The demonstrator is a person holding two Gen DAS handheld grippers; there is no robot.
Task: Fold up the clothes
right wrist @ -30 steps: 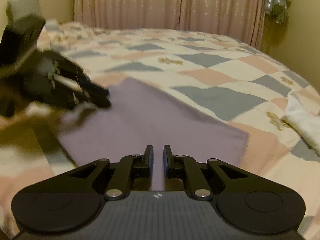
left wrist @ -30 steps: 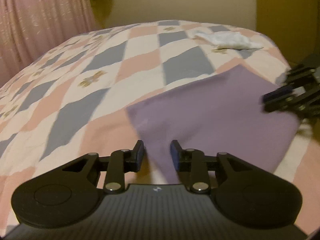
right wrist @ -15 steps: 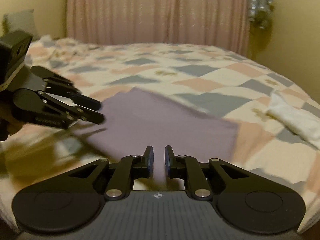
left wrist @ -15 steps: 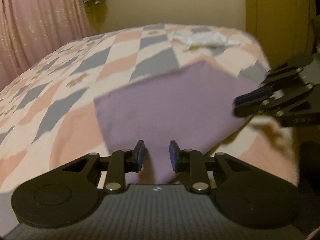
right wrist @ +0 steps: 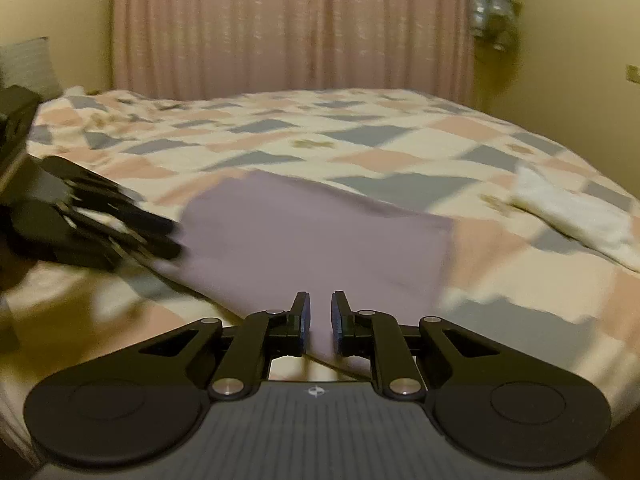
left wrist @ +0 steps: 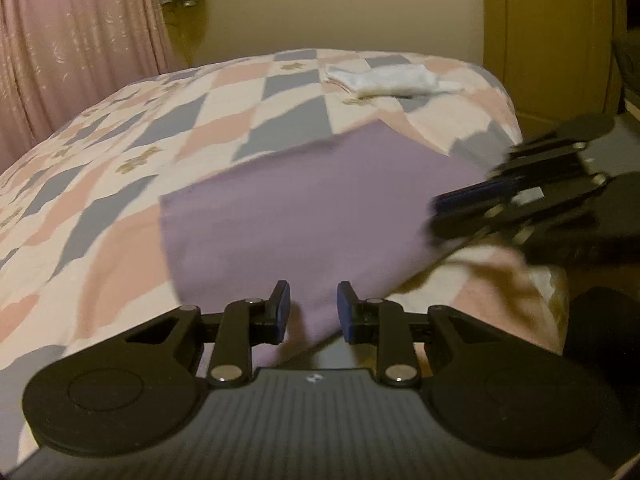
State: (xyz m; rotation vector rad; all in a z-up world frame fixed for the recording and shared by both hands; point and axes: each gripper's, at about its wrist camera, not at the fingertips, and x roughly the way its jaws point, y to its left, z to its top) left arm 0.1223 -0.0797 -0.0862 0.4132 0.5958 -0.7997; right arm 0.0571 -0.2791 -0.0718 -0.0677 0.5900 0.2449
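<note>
A folded purple cloth [left wrist: 304, 216] lies flat on the checkered bedspread [left wrist: 120, 184] near the bed's near edge; it also shows in the right wrist view [right wrist: 312, 236]. My left gripper [left wrist: 313, 312] has its jaws a small gap apart around the cloth's near corner, without clamping it. My right gripper [right wrist: 319, 318] has its jaws slightly apart at the cloth's near edge, and I cannot tell if it pinches the cloth. Each gripper appears blurred in the other's view, the right [left wrist: 520, 200] and the left [right wrist: 100, 224].
A folded white cloth [left wrist: 388, 80] lies at the far part of the bed, also in the right wrist view [right wrist: 576, 216]. Pink curtains [right wrist: 288, 24] hang behind the bed. A yellow-brown door [left wrist: 552, 36] stands beyond the bed's corner. A grey pillow [right wrist: 28, 68] is at the headboard side.
Both grippers have pulled back toward the bed's near edge and lifted their view. The purple cloth now lies farther ahead of the fingers. The jaw gaps look about the same.
</note>
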